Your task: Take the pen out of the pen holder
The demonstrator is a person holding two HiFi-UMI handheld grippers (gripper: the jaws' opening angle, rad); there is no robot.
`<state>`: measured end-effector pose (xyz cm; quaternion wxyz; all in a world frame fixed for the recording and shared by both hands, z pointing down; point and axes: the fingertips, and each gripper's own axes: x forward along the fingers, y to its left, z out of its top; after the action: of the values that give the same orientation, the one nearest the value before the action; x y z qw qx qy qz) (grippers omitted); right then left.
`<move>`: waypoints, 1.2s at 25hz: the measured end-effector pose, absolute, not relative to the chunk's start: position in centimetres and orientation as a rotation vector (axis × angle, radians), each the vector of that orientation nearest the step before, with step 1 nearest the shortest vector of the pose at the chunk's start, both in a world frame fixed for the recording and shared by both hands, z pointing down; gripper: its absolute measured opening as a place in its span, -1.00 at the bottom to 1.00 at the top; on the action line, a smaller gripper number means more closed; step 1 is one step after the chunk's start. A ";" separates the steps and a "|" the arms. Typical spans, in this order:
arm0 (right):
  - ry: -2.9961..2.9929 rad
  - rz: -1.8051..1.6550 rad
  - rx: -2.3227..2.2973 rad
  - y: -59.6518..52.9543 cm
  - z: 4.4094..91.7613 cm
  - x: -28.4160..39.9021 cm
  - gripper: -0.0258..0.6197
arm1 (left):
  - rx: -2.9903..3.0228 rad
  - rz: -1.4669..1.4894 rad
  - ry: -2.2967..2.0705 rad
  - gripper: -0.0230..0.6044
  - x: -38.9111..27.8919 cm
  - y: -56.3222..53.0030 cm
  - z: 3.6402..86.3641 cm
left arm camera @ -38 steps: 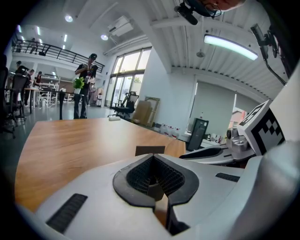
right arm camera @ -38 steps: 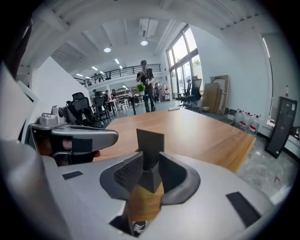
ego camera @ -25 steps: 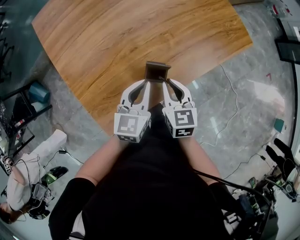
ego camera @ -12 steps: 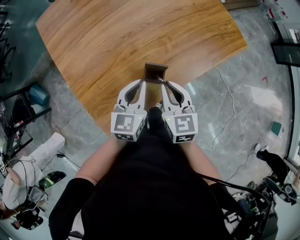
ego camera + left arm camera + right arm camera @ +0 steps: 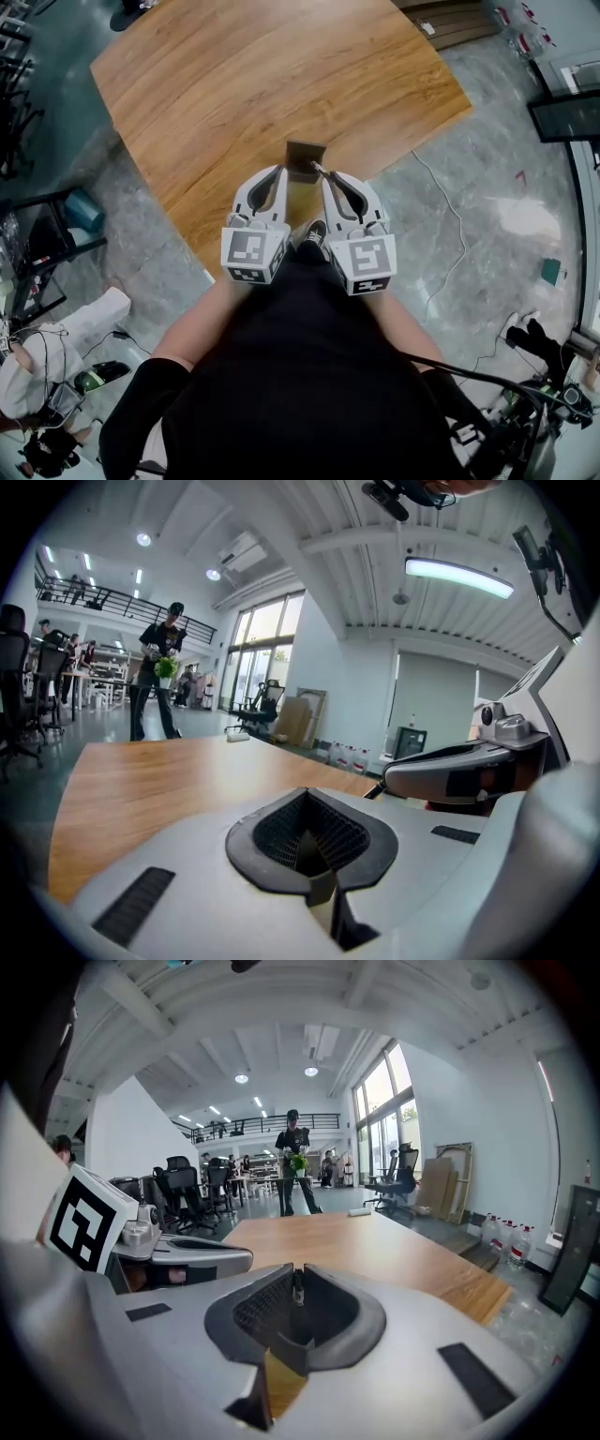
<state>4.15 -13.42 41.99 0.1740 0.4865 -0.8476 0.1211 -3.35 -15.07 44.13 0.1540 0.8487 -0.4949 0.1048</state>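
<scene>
A small dark brown pen holder (image 5: 306, 153) stands at the near edge of the wooden table (image 5: 244, 84). My left gripper (image 5: 284, 172) is at the holder's near left corner, jaws shut, with a dark piece of the holder (image 5: 306, 847) between the fingers. My right gripper (image 5: 325, 176) sits at the near right side, shut on a thin dark pen (image 5: 317, 169). The pen's tip (image 5: 298, 1288) pokes up between the right fingertips. The rest of the pen is hidden by the jaws.
The table edge runs just under both grippers, with grey stone floor (image 5: 469, 187) beyond it. A cable (image 5: 450, 225) trails on the floor at right. In the right gripper view a person (image 5: 294, 1162) and office chairs (image 5: 187, 1185) stand far beyond the table.
The head view has shifted, so the table and holder sit a little higher in the frame. Both grippers stay shut at the holder, in the same places relative to it.
</scene>
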 end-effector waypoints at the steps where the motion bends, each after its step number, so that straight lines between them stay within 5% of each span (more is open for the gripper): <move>1: -2.407 0.334 1.382 -13.4 41.5 4.3 -0.80 | 2.437 0.297 -1.424 -0.91 -3.3 -15.1 43.8; 14: -2.451 0.274 1.395 -13.0 38.6 4.5 -0.80 | 2.437 0.289 -1.464 -0.91 -3.9 -15.0 42.4; 30: -2.354 0.433 1.284 -14.7 48.8 3.9 -0.80 | 2.355 0.336 -1.451 -0.91 -4.2 -16.1 47.1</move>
<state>3.92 -14.74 48.76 0.2111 0.4621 -0.8471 0.1560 -4.19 -16.06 47.14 0.1769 0.8318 -0.5125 0.1187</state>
